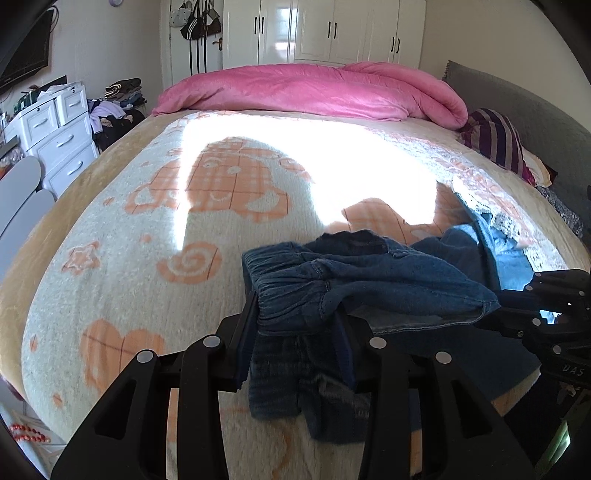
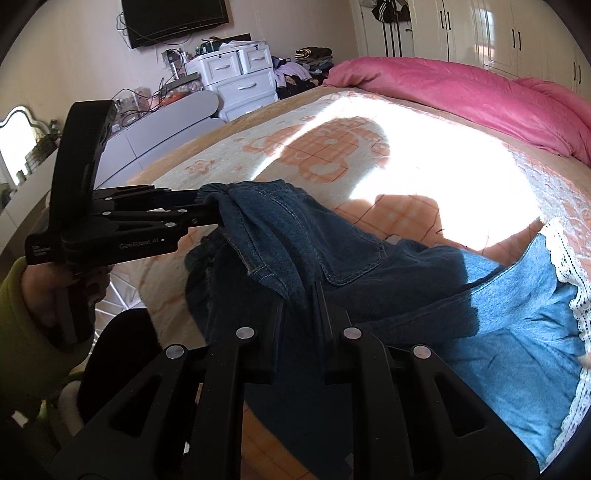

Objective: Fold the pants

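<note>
Blue denim pants (image 1: 354, 273) with white lace cuffs (image 2: 565, 254) lie on the bed, the waist end lifted. My left gripper (image 1: 295, 317) is shut on the gathered elastic waistband and holds it above the blanket; it also shows in the right wrist view (image 2: 218, 214), gripping the waist corner. My right gripper (image 2: 301, 299) is shut on the denim at the other side of the waist; in the left wrist view (image 1: 491, 314) it pinches the fabric edge. The legs (image 2: 517, 317) trail off to the right on the bed.
The bed carries a cream and orange patterned blanket (image 1: 147, 221) with a pink duvet (image 1: 314, 88) at its far end and a striped pillow (image 1: 495, 140) at the right. White drawers (image 1: 62, 129) and clothes piles stand left of the bed. White wardrobes (image 1: 332, 33) line the back wall.
</note>
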